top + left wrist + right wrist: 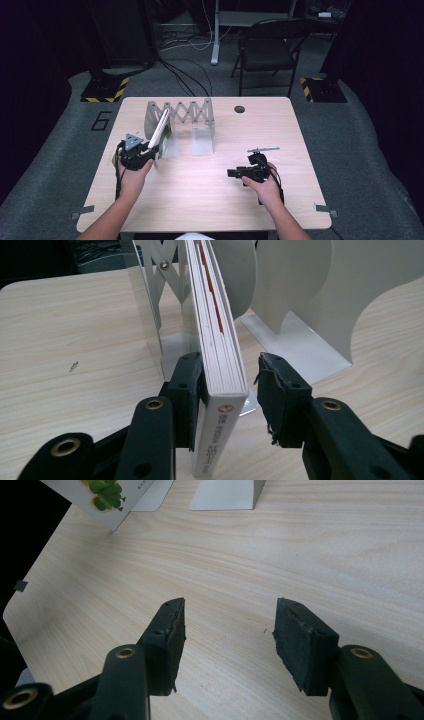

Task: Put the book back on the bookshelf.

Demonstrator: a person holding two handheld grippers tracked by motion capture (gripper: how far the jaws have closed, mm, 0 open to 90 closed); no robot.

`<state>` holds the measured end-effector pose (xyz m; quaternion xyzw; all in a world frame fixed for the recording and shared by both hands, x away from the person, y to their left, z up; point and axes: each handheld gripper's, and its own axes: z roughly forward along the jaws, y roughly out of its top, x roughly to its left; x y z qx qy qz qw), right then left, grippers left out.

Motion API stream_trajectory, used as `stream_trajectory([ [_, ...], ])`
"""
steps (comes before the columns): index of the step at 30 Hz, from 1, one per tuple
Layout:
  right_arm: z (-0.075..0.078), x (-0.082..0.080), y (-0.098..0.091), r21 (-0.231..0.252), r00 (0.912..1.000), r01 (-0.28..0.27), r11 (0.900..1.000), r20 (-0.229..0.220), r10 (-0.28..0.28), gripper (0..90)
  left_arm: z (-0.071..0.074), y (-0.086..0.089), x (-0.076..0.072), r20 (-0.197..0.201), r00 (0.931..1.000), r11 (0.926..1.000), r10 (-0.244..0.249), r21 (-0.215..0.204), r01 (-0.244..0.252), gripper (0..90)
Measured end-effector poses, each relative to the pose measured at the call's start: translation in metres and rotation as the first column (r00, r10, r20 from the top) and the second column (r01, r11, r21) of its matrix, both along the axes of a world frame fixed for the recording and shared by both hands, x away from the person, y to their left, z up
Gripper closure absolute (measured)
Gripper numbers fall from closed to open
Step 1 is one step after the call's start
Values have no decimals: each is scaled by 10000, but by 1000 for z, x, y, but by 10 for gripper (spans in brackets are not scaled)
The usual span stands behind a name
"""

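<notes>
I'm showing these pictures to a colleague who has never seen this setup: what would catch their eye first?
A thin white book leans tilted in the expandable metal book rack at the table's back left. The left claw straddles its lower edge, one pad against it, the other apart. The right claw hangs open over bare wooden table.

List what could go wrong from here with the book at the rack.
1. The book leans in the expanding metal rack rather than standing upright. With a gap at the left tool's right pad, it could tip or slide out.
2. The left pad sits against the cover, so pulling back may drag the book along.
3. The right tool is open over the table, too far off to steady anything.
</notes>
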<state>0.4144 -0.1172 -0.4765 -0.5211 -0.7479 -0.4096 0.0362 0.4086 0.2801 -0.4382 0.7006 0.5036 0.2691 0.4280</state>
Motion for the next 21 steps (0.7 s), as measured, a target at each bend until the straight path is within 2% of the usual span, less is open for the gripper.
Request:
stream_trajectory([
  [10, 1, 0, 0, 2, 10000, 60, 10000, -1, -60, 462, 14, 5, -16, 536, 9984, 9997, -157, 189, 147, 607],
  [18, 1, 0, 0, 23, 10000, 38, 10000, 85, -38, 462, 22, 1, -25, 781, 9959, 9989, -451, 184, 438, 607],
  [21, 1, 0, -1, 54, 10000, 80, 10000, 51, -81, 462, 23, -1, -29, 724, 9957, 9982, -581, 190, 569, 607],
])
